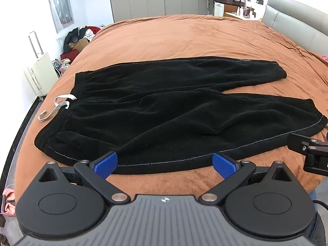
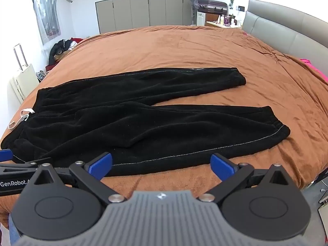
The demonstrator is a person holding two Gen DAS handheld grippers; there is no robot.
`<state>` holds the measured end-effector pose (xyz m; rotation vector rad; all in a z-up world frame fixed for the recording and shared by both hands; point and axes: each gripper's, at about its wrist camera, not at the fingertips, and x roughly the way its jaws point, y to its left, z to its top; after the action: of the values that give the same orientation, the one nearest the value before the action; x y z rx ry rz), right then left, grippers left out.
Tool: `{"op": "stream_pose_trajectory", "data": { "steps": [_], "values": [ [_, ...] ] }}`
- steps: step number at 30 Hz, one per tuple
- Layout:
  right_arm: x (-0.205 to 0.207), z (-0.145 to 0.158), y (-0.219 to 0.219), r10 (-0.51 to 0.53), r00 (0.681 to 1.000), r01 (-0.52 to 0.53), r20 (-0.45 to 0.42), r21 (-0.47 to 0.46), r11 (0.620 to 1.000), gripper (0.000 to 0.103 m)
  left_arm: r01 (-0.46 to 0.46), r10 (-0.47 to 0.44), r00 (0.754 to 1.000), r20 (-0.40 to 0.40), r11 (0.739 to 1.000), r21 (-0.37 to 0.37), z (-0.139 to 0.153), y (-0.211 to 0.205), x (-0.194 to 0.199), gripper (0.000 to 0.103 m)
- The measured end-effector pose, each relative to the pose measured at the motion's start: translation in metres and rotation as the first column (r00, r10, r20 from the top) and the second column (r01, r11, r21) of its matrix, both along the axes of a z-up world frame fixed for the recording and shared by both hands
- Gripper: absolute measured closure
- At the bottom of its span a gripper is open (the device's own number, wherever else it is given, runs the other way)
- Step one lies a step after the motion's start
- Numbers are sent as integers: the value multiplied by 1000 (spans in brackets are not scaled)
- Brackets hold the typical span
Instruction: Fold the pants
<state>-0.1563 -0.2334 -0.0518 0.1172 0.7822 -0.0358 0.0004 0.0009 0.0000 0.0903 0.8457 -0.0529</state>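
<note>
Black fleece pants [image 1: 164,110] [image 2: 133,123] lie flat on the brown bedspread [image 1: 184,37] [image 2: 184,47], waistband to the left, both legs spread to the right. A white drawstring [image 1: 59,106] [image 2: 20,119] trails off the waistband. My left gripper [image 1: 165,165] hovers open over the near side seam, blue pads [image 1: 105,164] wide apart with nothing between them. My right gripper [image 2: 162,165] is also open above the near leg's seam, and nothing sits between its pads [image 2: 222,167]. The right gripper's side shows at the right edge [image 1: 311,153] of the left wrist view.
A grey headboard [image 1: 291,22] [image 2: 287,34] bounds the bed on the right. A white suitcase [image 1: 39,71] [image 2: 22,78] and a pile of clothes [image 1: 80,39] stand on the floor at the left. Grey wardrobes [image 1: 157,0] line the far wall. Something pink [image 2: 309,65] lies near the headboard.
</note>
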Motion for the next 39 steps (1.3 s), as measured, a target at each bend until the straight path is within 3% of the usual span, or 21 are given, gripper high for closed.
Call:
{"op": "stream_pose_trajectory", "data": {
  "steps": [39],
  "values": [
    [7,-7,-1,-3,1000,3,-30,1,1000,5,5,-5,1000,-12,1000,15,-5,-4,5,0]
  ]
}}
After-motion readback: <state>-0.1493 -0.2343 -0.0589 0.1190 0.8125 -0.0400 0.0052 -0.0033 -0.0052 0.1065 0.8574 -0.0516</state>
